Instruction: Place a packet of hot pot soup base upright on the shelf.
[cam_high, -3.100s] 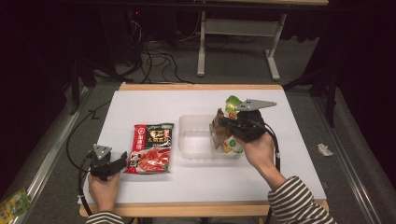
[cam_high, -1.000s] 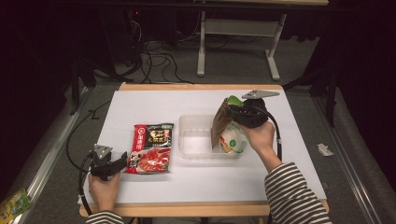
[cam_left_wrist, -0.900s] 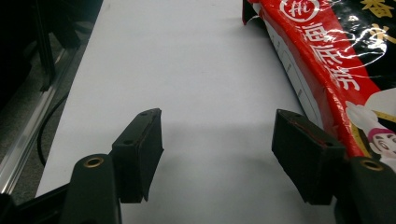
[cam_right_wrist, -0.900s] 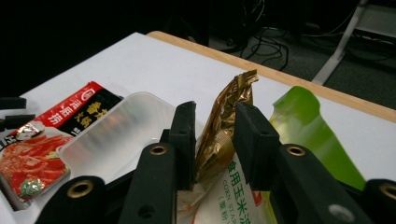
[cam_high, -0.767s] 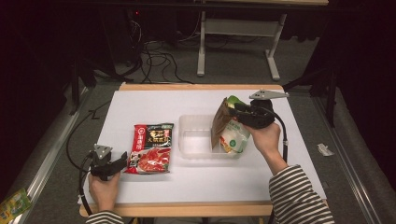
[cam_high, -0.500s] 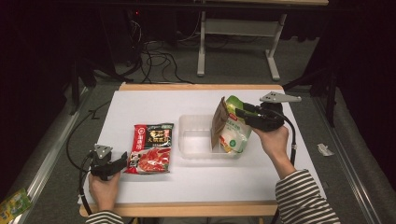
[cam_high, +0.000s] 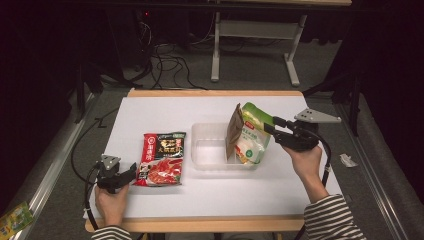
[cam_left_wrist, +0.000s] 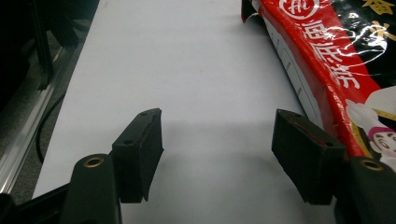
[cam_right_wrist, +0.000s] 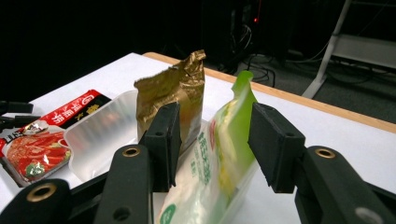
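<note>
The green pouch is standing between the right gripper's opening, just-released jaws, leaning in the tray beside a brown pouch. The left gripper is resting open beside the red packet.

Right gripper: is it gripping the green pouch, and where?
No. The right gripper has just been opening; its pads stand clear on either side of the green pouch near the top edge. The pouch stands in the clear tray. Nothing is held.
</note>
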